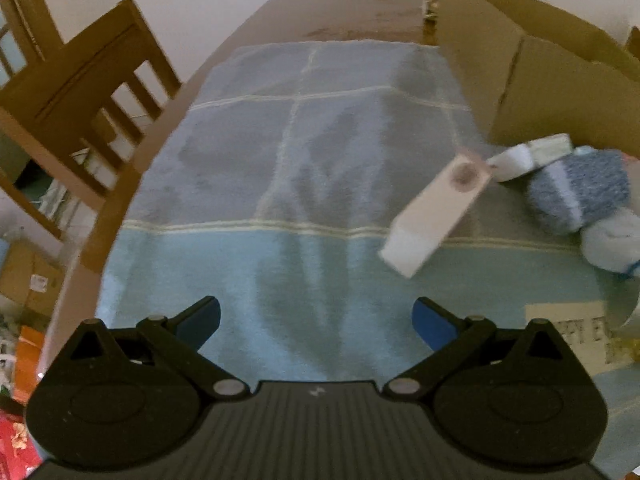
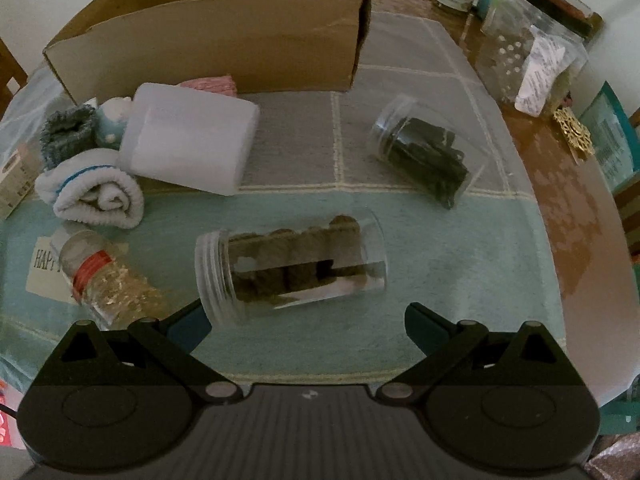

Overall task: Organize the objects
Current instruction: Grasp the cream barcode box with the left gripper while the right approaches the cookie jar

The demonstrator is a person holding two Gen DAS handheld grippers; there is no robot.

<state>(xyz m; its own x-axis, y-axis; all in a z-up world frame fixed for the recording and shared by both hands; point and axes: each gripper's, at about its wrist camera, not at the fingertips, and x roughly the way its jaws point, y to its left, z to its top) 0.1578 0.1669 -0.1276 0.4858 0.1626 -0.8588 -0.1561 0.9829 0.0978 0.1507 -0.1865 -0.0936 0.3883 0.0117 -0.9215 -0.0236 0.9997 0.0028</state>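
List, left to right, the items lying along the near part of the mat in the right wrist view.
"HAPPY" card → small bottle with red band and gold bits → clear jar of brown rounds on its side → smaller jar of dark pieces, lying farther back to the right.

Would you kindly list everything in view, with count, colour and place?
Cardboard box: 1, brown, rear of towel.
Clear jars: 2, lying; brown pieces nearest right gripper, dark pieces right.
Glitter bottle: 1, gold contents, front left.
Rolled towel: 1, white, left.
Plastic container: 1, white, by box.
Carton: 1, white, right of left gripper.
Chair: 1, wooden, left.
Left gripper: open.
Right gripper: open.
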